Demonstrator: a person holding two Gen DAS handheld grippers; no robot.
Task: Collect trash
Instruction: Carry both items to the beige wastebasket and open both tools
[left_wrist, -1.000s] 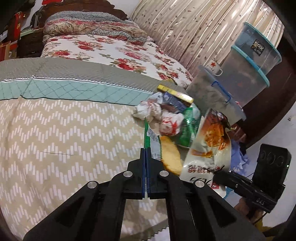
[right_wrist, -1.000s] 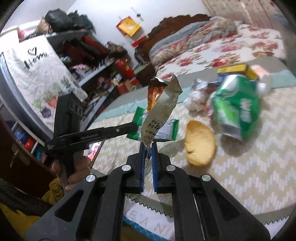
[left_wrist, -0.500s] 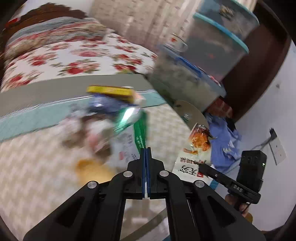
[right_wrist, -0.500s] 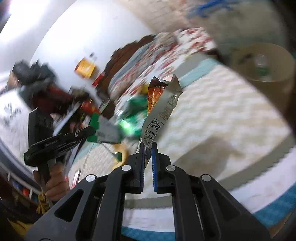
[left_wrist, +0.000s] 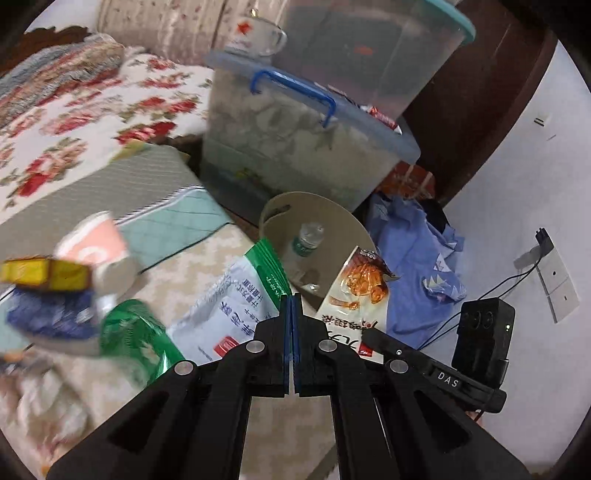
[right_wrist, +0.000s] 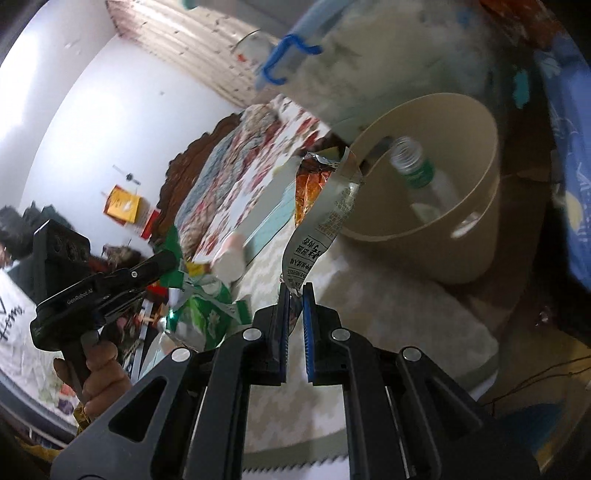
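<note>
Both grippers have swung from bed to beige plastic bin; left gripper pinches green-white pouch, right gripper pinches orange foil snack bag w/ thin corner grip short of rim, so early release risks floor drop.

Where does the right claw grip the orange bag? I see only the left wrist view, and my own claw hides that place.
Observer: At the bottom corner. The right claw pinches the bag there, mouth upward.
Operator: Is the bag's mouth open?
Observer: Yes, it is torn open, and the silver inside shows.
Operator: Has the bin a handle on that side?
Observer: Yes, there is a slot in the bin wall, just under the rim that faces the right claw.
</note>
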